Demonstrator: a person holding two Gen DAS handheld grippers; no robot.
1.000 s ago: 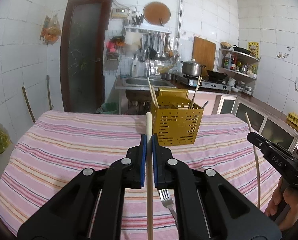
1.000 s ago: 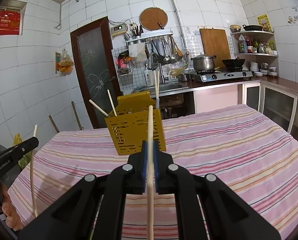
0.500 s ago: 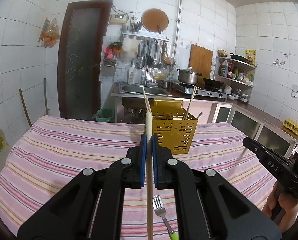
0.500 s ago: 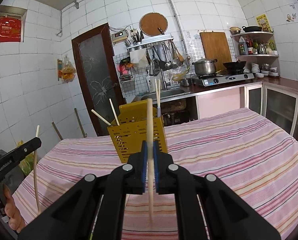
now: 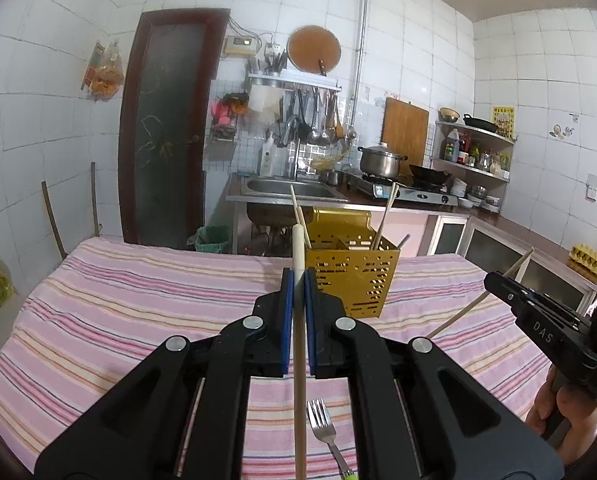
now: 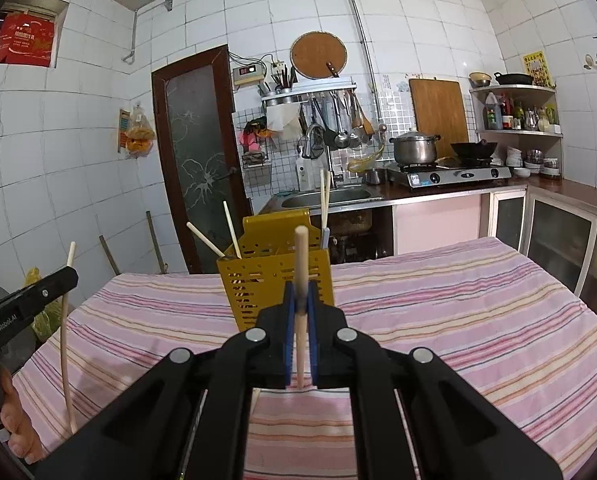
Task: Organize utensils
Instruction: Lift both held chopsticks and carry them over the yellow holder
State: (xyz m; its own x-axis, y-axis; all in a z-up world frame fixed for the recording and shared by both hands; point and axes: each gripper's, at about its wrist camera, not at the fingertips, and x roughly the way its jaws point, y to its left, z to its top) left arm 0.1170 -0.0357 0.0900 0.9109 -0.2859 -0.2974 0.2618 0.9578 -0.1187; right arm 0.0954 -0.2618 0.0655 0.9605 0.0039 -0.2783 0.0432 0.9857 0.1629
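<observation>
My left gripper (image 5: 298, 284) is shut on a pale wooden chopstick (image 5: 298, 248) that stands upright between the blue pads. Just beyond and to the right stands a yellow perforated utensil holder (image 5: 350, 276) with several chopsticks in it. A metal fork (image 5: 325, 432) lies on the striped cloth below the left gripper. My right gripper (image 6: 300, 296) is shut on a second chopstick (image 6: 300, 256), with the holder (image 6: 274, 284) right behind it. From the left wrist view this right gripper (image 5: 494, 280) holds its chopstick (image 5: 470, 308) at a slant.
The table wears a pink striped cloth (image 5: 138, 300). Behind it are a sink (image 6: 326, 198), a stove with a pot (image 6: 414, 148), a shelf and a dark door (image 5: 166, 128). The left gripper (image 6: 70, 276) shows at the right wrist view's left edge.
The chopstick in my right gripper has swung from nearly upright to a slant. Both grippers stay shut, and the holder sits a little lower in both views.
</observation>
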